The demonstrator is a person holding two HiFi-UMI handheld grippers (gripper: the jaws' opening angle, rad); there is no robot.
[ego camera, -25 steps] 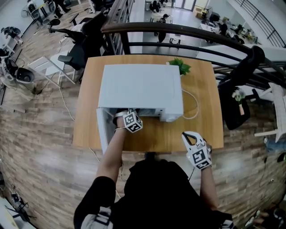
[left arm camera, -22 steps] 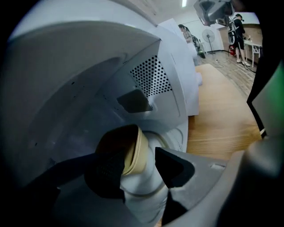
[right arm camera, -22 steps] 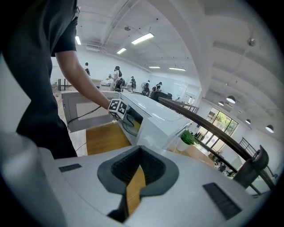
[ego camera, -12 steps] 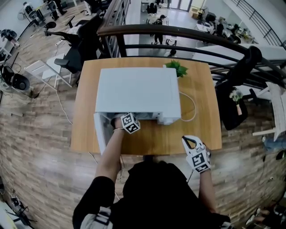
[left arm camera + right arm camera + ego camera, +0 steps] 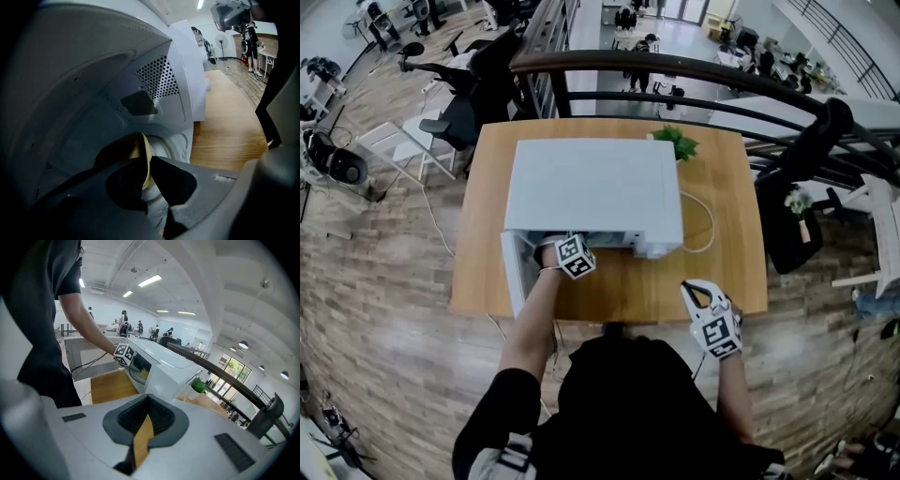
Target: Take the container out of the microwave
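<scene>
A white microwave [image 5: 595,187] stands on the wooden table [image 5: 722,187] with its door [image 5: 516,272] swung open to the left. My left gripper [image 5: 147,161] reaches into the cavity; from the head view only its marker cube [image 5: 575,256] shows at the opening. Its jaws have just been closing, and they now pinch the thin rim of a cream-yellow container [image 5: 138,145] on the turntable. The container [image 5: 143,375] also shows as a yellow patch inside the microwave in the right gripper view. My right gripper [image 5: 698,289] hangs over the table's front right edge, shut and holding nothing.
A small green plant [image 5: 677,141] sits behind the microwave's right corner, and a white cable [image 5: 705,225] loops on the table to its right. A dark railing [image 5: 694,70] runs behind the table. Chairs stand at the far left.
The left gripper stays in the microwave's opening and the right gripper holds its place at the front edge; only the view shifts slightly.
</scene>
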